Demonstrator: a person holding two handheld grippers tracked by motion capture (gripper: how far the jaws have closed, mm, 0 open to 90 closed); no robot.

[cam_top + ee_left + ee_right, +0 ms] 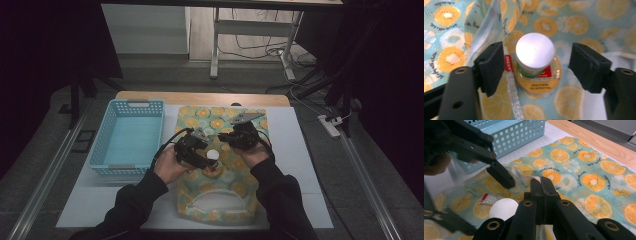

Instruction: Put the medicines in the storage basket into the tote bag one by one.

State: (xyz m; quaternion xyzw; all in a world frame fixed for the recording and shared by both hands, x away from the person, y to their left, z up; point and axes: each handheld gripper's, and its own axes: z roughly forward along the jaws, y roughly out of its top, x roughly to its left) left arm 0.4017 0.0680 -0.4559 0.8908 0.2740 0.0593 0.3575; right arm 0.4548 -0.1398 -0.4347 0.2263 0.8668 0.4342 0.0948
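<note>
Left gripper (536, 67): jaws released, straddling white-capped bottle (535, 53).
Right gripper (541, 186): clenched on fruit-print bag (579, 170) fabric.

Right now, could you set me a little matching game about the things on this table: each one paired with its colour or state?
Things:
1. basket
2. bottle cap
3. right gripper
4. left gripper

States:
A. white
B. jaws shut, pinching the fruit-print bag
C. light blue, nothing inside
D. jaws apart on either side of the bottle, not touching it

Pairs: 1-C, 2-A, 3-B, 4-D
</note>
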